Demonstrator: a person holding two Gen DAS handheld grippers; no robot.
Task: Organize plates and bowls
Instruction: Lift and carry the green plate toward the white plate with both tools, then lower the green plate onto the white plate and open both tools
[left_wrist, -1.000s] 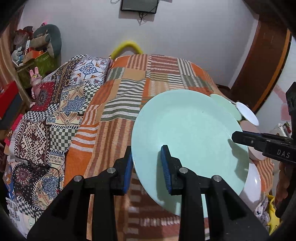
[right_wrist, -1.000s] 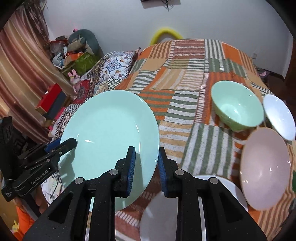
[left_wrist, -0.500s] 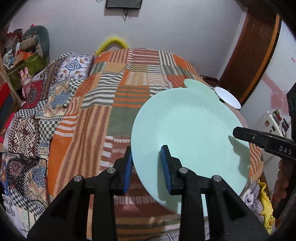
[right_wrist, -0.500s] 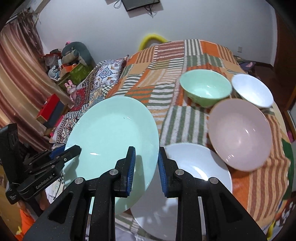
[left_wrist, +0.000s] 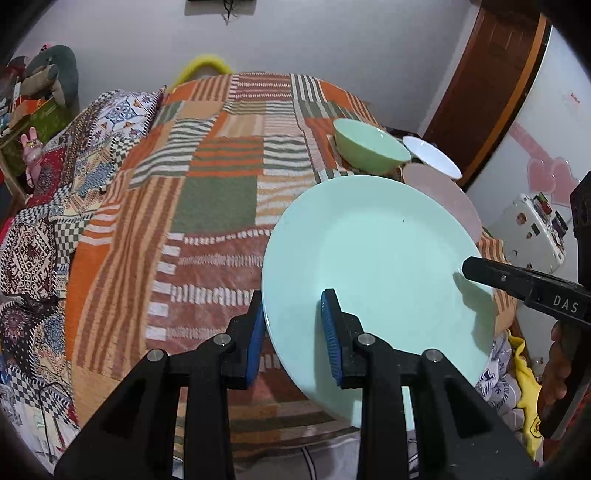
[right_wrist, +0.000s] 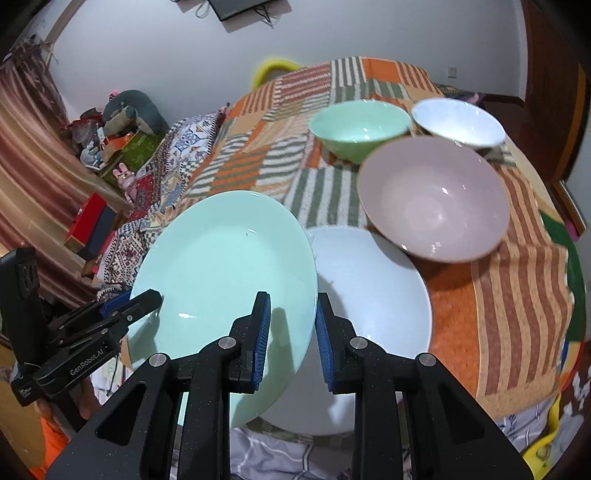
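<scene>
Right wrist: both grippers (right_wrist: 290, 332) (left_wrist: 291, 332) clamp the mint plate's (right_wrist: 221, 280) rims, seemingly overlapping the white plate (right_wrist: 369, 280).

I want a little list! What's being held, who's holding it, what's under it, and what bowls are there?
held thing: round mint-green plate, lifted and tilted
holders: left gripper and right gripper, each clamped on an opposite rim
below it: round white plate, partly under the mint-green one
bowls: green bowl, white bowl, big pink bowl
surface: striped patchwork blanket
</scene>
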